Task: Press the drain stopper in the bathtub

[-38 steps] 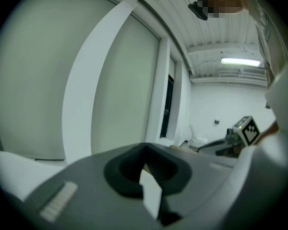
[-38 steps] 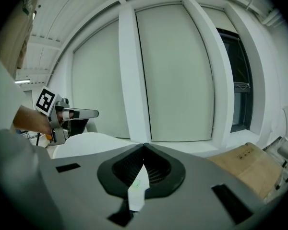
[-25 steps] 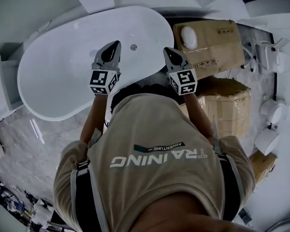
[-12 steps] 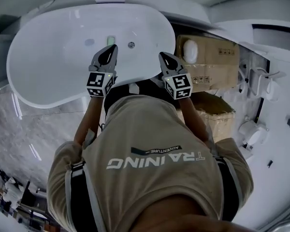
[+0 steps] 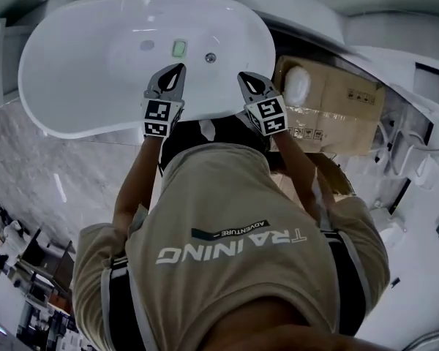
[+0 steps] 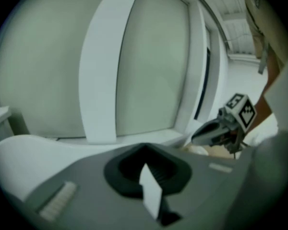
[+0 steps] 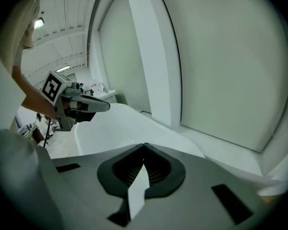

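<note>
- Drain stopper (image 5: 211, 58): a small round metal disc in the floor of the bathtub (image 5: 80, 115), right of the middle, toward the right end.
- Handling, as a judgement: stiff, smooth metal, probably a spring click type. It needs a push, not a grip, straight down on the cap's centre. A glancing touch may skid off it.
- The tub shell is glossy white, likely slick and easy to scuff.
- Left tool (image 5: 177, 69): jaws together, nothing between them, above the near rim and left of the stopper.
- Right tool (image 5: 243, 77): jaws also together and empty, above the near rim toward the right end. It is the nearer of the two to the stopper.
- Both tips are apart from the tub.
- Room: the basin is open. A small green rectangle (image 5: 178, 48) lies just left of the stopper; I cannot tell what it is.
- Edges: the near rim must be cleared on the way down. A cardboard box (image 5: 336, 108) stands just past the right end.
</note>
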A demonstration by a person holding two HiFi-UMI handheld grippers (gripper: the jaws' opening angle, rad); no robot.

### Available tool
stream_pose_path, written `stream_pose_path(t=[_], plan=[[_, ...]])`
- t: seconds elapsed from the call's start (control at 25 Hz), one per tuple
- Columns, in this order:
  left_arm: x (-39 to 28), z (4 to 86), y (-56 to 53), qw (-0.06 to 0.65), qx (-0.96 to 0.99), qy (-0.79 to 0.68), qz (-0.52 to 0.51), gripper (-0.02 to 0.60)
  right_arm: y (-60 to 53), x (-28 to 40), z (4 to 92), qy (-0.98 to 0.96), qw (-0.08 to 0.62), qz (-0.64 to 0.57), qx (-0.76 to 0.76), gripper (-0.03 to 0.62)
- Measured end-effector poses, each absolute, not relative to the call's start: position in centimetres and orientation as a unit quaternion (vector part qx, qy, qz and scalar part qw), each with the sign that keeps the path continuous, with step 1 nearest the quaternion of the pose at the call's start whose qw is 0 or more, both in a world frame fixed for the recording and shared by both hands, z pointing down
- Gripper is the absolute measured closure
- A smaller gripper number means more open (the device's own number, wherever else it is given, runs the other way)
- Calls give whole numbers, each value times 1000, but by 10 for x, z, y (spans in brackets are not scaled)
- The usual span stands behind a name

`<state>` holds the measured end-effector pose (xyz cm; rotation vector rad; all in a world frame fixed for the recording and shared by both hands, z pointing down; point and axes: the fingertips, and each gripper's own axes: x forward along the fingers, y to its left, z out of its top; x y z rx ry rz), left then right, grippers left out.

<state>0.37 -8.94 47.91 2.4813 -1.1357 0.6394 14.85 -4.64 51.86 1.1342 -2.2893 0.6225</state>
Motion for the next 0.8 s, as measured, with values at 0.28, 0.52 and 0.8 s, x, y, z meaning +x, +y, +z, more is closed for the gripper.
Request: stream_pose_path(t=[0.28,0.52,0.8], plan=[[16,533,-79,247,832,-434,243,580,-51,154,581,-859,294,242,341,585],[4,583,-69,248,829,-408,291,580,-35,153,663,-815,335,338,332,585],[-3,666,-74,300,815,-399,293,580,-39,154,721,-781,354,365,362,585]])
